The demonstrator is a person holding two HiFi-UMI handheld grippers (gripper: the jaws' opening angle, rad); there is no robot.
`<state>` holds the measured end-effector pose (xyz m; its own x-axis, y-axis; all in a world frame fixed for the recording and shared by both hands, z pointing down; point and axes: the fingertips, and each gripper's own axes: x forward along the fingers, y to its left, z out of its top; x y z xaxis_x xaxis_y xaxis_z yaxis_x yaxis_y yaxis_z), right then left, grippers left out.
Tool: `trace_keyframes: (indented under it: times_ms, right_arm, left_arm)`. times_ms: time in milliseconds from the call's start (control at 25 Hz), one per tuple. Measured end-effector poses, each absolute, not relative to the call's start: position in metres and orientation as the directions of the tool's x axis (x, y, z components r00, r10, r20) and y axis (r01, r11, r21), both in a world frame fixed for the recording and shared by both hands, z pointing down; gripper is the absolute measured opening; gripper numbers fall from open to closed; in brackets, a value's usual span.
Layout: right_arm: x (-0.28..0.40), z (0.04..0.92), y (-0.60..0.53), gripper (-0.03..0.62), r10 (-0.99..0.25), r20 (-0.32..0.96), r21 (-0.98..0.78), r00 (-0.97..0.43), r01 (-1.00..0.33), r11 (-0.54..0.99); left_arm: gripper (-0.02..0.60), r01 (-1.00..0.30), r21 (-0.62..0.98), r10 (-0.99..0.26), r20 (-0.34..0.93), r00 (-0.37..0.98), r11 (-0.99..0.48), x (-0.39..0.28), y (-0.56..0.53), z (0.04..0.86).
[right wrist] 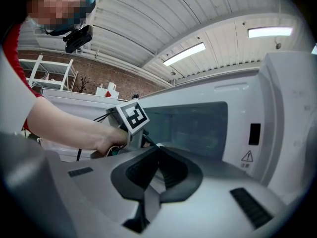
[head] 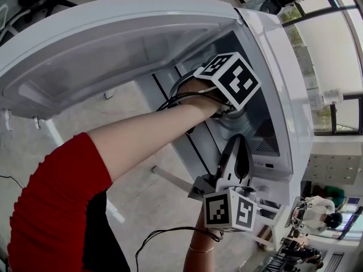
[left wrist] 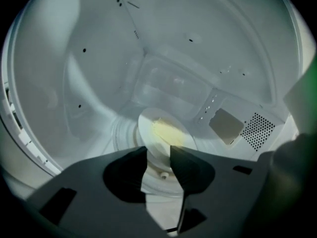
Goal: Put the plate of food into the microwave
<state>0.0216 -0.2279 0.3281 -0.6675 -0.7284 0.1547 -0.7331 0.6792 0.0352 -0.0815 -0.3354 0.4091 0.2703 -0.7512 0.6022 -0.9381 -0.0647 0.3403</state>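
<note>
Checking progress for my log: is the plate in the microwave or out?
In: the plate of yellow food sits on the microwave floor, past the left gripper's parted jaws.

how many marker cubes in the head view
2: one cube at the microwave opening, on the left gripper; the other cube lower, on the right gripper outside. None seems hidden.

The head view looks steeply down from close above the person's bare forearm (head: 153,132) at the white microwave oven (head: 281,84), its door (head: 113,44) swung open. The camera on the left gripper (left wrist: 158,155) sits inside that oven, facing along the dark jaws at the pale back wall (left wrist: 173,83), very near. The camera on the right gripper (right wrist: 157,150) sits outside, low, tilted up at the oven front (right wrist: 198,128) and the ribbed white ceiling (right wrist: 163,19). Head and right gripper views share the left gripper's black-and-white marker cube (head: 229,79) at the oven mouth
</note>
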Motion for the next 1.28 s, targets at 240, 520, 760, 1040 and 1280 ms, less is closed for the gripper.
trace_keyframes:
  times_ms: [240,520,760,1040,1280]
  right_arm:
    - [0.021,0.328,-0.228,0.015,-0.725,0.157,0.037,-0.67,-0.73,0.682]
    - [0.02,0.334,-0.23,0.015,-0.724,0.171,0.044,-0.668,-0.729,0.683]
    - [0.014,0.337,-0.229,0.015,-0.725,0.181,0.041,-0.665,-0.731,0.681]
    - [0.017,0.346,-0.231,0.015,-0.73,0.203,0.032,-0.653,-0.74,0.672]
    - [0.007,0.354,-0.223,0.015,-0.73,0.21,0.038,-0.651,-0.741,0.671]
  left_arm:
    - [0.161,-0.966,0.244,-0.772,0.596,0.22,-0.087,-0.087,-0.339,0.406]
    - [0.172,-0.977,0.138,-0.795,0.568,0.215,-0.165,-0.085,-0.342,0.402]
    - [0.19,-0.979,0.001,-0.795,0.583,0.168,-0.206,-0.089,-0.339,0.404]
    - [0.19,-0.975,-0.032,-0.815,0.556,0.164,-0.219,-0.087,-0.34,0.404]
    - [0.054,-0.983,-0.045,-0.877,0.46,0.136,-0.176,-0.108,-0.32,0.388]
